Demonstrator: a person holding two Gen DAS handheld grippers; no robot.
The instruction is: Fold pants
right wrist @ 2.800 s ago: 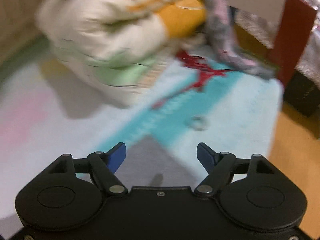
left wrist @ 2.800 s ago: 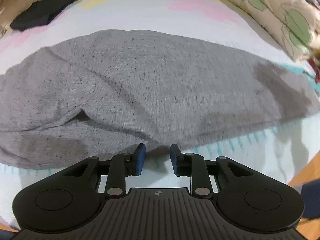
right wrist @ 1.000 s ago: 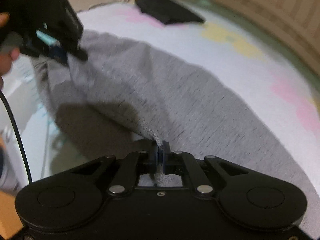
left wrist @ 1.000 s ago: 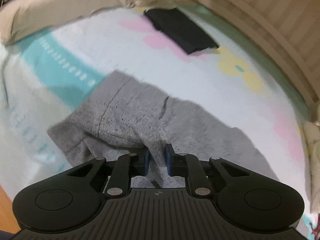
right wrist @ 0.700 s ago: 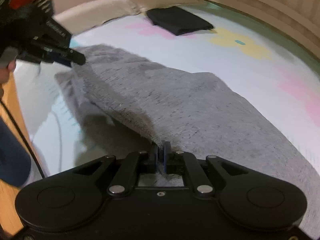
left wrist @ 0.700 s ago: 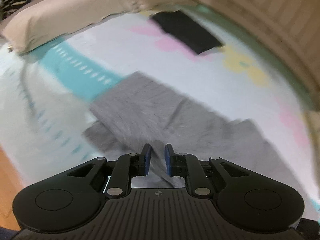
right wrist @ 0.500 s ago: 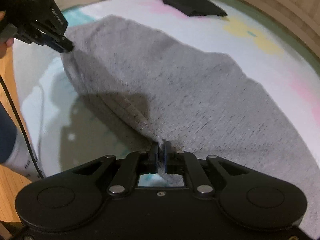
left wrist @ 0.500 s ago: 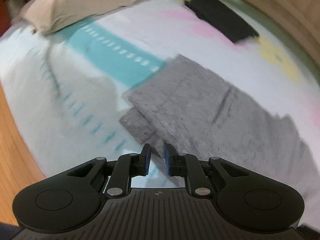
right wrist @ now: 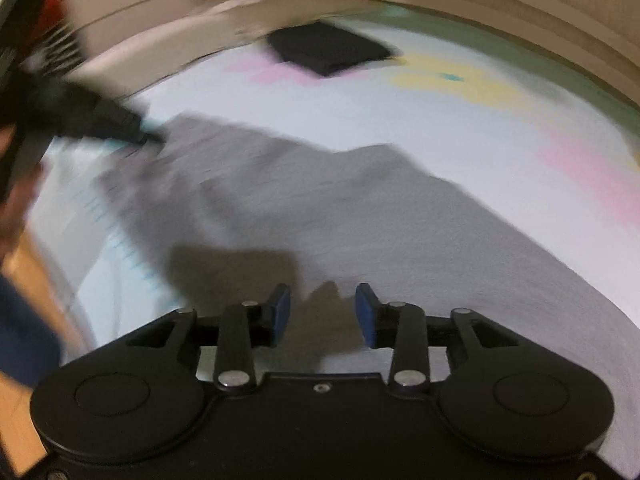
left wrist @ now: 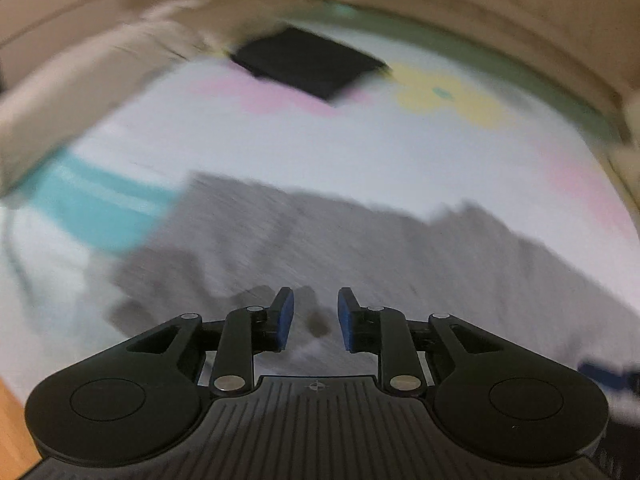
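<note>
The grey pants (left wrist: 360, 248) lie folded over on the pastel bedsheet (left wrist: 360, 152), spread across the middle of both views (right wrist: 380, 220). My left gripper (left wrist: 314, 316) is open and empty just above the pants' near edge. My right gripper (right wrist: 322, 312) is open and empty over the pants' near edge. The left gripper also shows in the right wrist view (right wrist: 120, 128), at the pants' far left corner. Both views are motion-blurred.
A folded black garment (left wrist: 308, 64) lies at the far side of the bed, also in the right wrist view (right wrist: 328, 50). A beige pillow (left wrist: 80, 92) lies at the left. A wooden bed frame (left wrist: 480, 20) runs behind. Wooden floor (left wrist: 12, 432) shows at lower left.
Both grippers opened and let go of the pants. The lifted grey layer now lies flat on the sheet, folded over. Both cameras are moving.
</note>
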